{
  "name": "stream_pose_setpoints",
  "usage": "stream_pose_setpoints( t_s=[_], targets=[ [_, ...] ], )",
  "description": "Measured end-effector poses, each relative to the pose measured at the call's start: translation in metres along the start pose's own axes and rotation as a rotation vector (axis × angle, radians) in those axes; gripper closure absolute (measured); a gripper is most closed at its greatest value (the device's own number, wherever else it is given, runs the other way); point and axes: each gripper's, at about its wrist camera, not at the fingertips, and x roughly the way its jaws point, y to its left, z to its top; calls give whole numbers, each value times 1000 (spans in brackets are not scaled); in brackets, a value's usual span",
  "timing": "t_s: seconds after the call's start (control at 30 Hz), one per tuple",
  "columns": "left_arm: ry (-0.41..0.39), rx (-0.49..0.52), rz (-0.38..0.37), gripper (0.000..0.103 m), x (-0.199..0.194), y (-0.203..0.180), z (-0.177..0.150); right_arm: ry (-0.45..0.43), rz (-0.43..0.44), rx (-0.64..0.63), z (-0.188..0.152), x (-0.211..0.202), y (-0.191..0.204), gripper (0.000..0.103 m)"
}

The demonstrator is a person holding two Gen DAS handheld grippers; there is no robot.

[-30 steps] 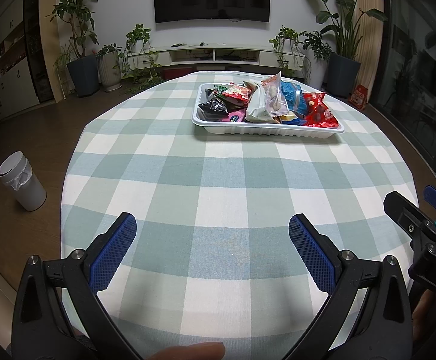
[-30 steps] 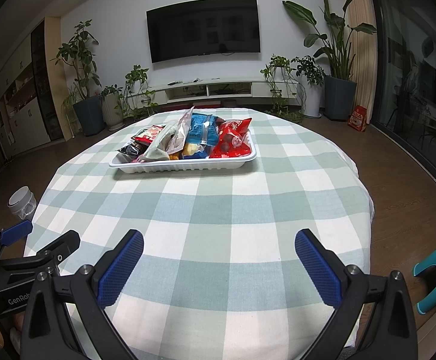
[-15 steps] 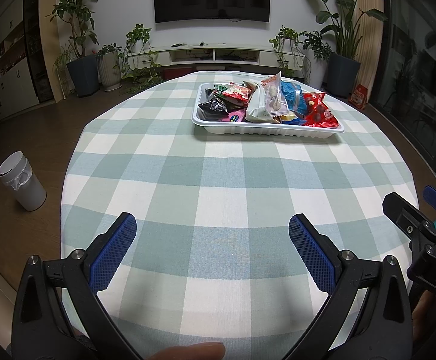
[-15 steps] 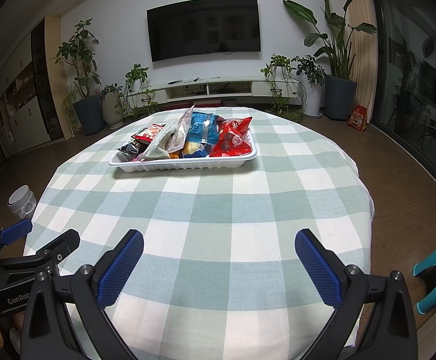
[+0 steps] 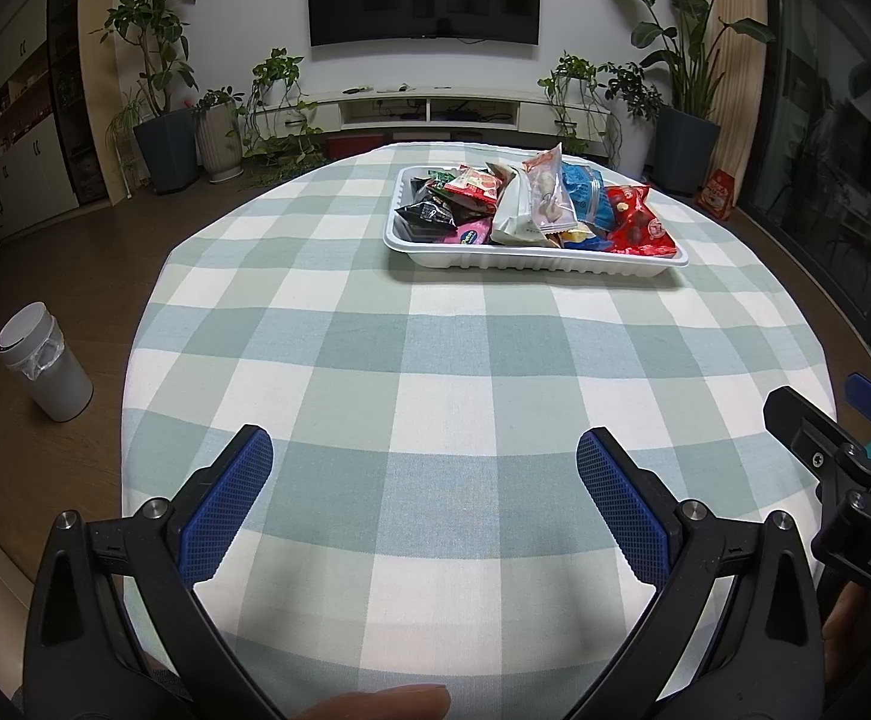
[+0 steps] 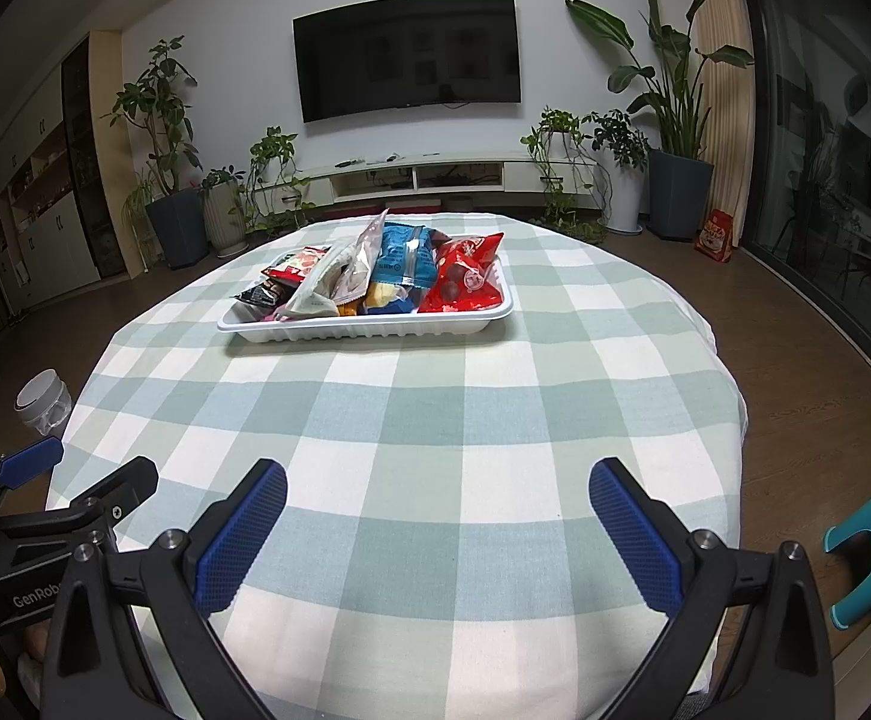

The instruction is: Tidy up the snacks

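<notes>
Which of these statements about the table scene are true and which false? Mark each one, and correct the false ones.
1. The snack packets lie in a white tray. True.
2. The left gripper holds a red packet. False: its fingers are apart and empty.
3. The tablecloth is checked green and white. True.
4. The right gripper touches the tray. False: it is well short of it.
5. A teal stool stands on the tablecloth. False: it stands on the floor.
</notes>
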Motion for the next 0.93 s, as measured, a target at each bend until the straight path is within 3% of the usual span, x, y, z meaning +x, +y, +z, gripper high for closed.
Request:
stream_pose_setpoints(
  t_s=[0.93],
  targets=[
    [-39, -10, 5, 0, -8, 2, -2, 3, 0, -2, 2, -2, 1, 0]
  ],
)
